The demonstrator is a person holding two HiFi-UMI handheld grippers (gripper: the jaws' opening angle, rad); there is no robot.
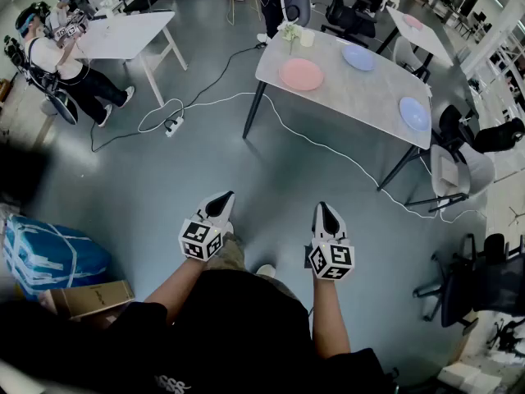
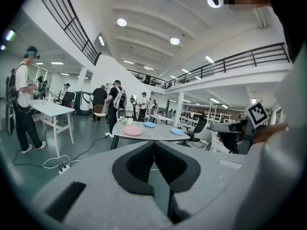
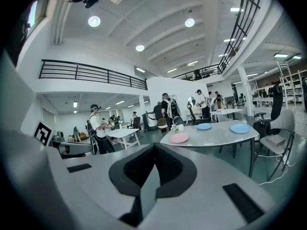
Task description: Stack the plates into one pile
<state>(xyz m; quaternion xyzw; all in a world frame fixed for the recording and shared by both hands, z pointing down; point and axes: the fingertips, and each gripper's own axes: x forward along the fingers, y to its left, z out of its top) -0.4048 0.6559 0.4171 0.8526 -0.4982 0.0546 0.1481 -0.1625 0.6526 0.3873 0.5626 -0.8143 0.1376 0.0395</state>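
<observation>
Pink plate [image 1: 301, 74], blue plates [image 1: 358, 57] unstacked on bench [image 1: 353, 93] far beyond left gripper [image 1: 223, 198], right gripper [image 1: 326, 212], jaws shut, empty; approach, then opening, judged next.

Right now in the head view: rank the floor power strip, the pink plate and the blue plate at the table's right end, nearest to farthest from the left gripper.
1. power strip: on the floor, up and left of the left gripper.
2. pink plate: left end of the table.
3. blue plate: table's right end, farthest.
</observation>
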